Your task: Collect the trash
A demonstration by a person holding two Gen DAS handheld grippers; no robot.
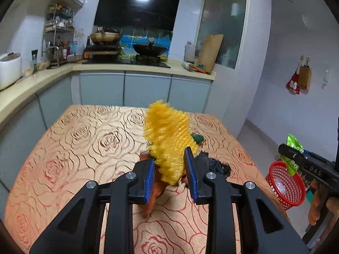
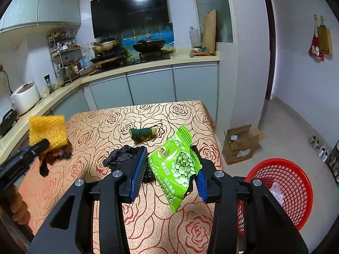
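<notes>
Holding in your left gripper (image 1: pixel 169 169): you are pinching a yellow mesh scourer (image 1: pixel 167 141) between the blue pads; the jaws are standing only narrowly apart, and the scourer is rising above the fingertips, blurred.
Hanging under the scourer: a dark brown scrap (image 2: pixel 50 158) is dangling beside your left gripper (image 2: pixel 31 150) in the right wrist view; you cannot tell what it is.
Holding in your right gripper (image 2: pixel 171 173): you are gripping a green snack packet (image 2: pixel 178 167) printed with peas; the jaws are partly closed on it, the left pad (image 2: pixel 138 169) is pressing its edge, and the packet is tilting with its lower end hanging clear of the cloth.
Right gripper seen from the left wrist (image 1: pixel 296 158): it is sticking in from the right edge with the green packet (image 1: pixel 293 148) caught in it, above the red basket (image 1: pixel 286 186).
Sitting on the floor: the red mesh basket (image 2: pixel 296 190) is standing just beside the table's right edge, with a clear crumpled wrapper (image 2: pixel 275 190) lying inside.
Waiting on the table (image 2: pixel 106 127): a crumpled black bag (image 2: pixel 118 156) is lying on the rose-patterned cloth just beyond your right gripper's left finger; a rolled green and yellow scouring pad (image 2: pixel 142 134) is lying farther back, near the middle.
Standing past the table: a cardboard box (image 2: pixel 241 144) is sitting on the floor near the basket.
</notes>
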